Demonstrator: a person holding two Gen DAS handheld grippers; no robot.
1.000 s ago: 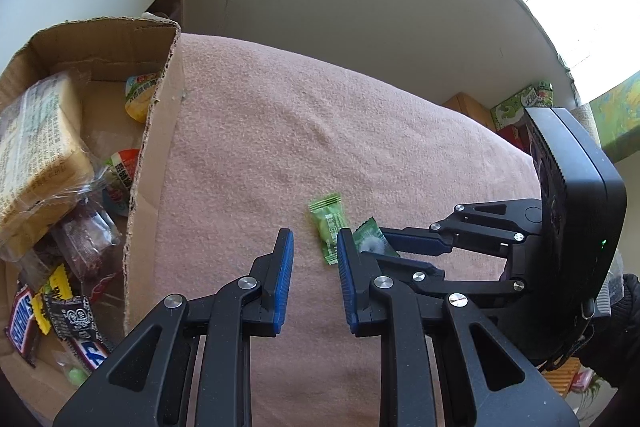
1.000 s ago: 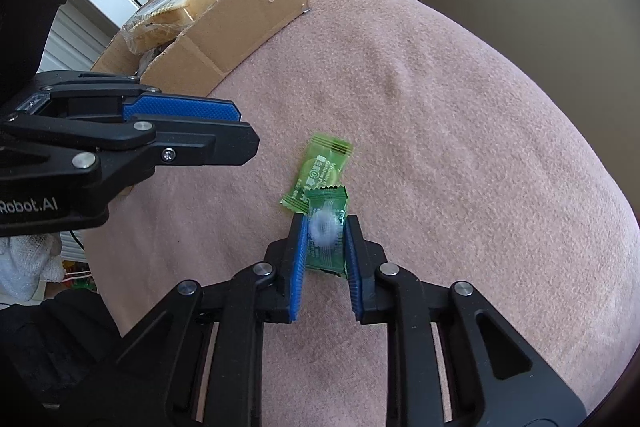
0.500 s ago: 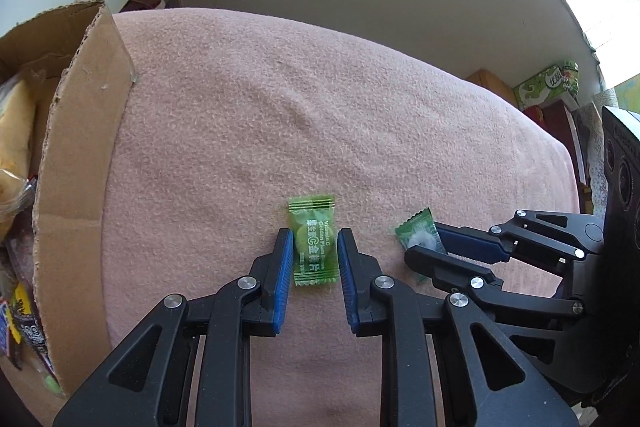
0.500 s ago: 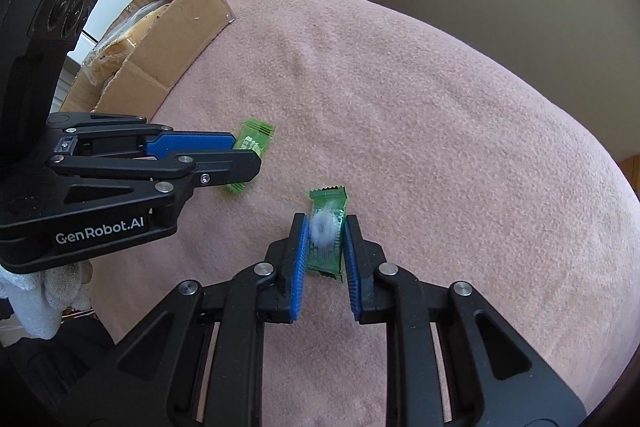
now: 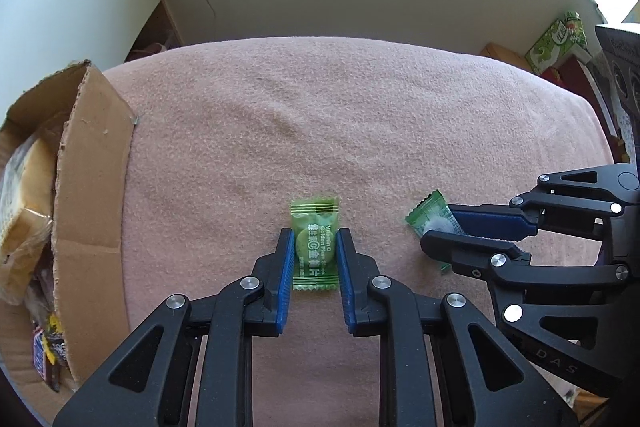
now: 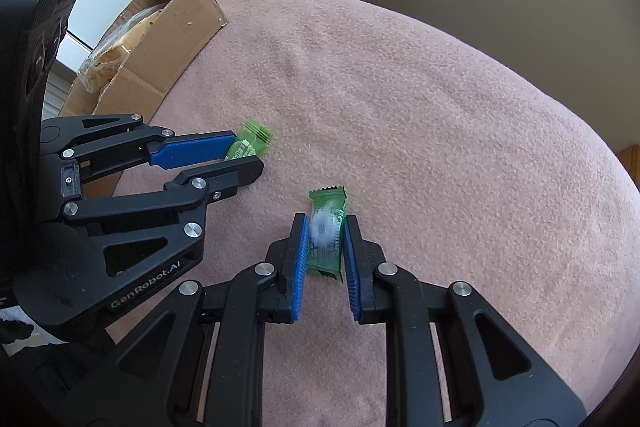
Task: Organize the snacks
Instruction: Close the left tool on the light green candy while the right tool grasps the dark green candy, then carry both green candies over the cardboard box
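Note:
A light green Vitamin C candy packet [image 5: 313, 247] lies on the pink blanket [image 5: 320, 131]. My left gripper [image 5: 313, 239] straddles it, and its blue pads touch the packet's sides. The packet also shows in the right wrist view [image 6: 249, 143]. A darker green candy packet with a white sweet [image 6: 326, 233] sits between the pads of my right gripper [image 6: 326, 227], which is shut on it. In the left wrist view this packet [image 5: 430, 217] pokes out of the right gripper [image 5: 440, 231].
An open cardboard box [image 5: 90, 163] with bread and chocolate bars stands at the left edge of the blanket; it also shows in the right wrist view [image 6: 168, 35]. Green boxes [image 5: 556, 39] stand beyond the far right edge. A wall lies behind.
My left gripper moved right and forward over the light green packet, which now sits between its pads. My right gripper carried the darker packet to the right, away from the other one.

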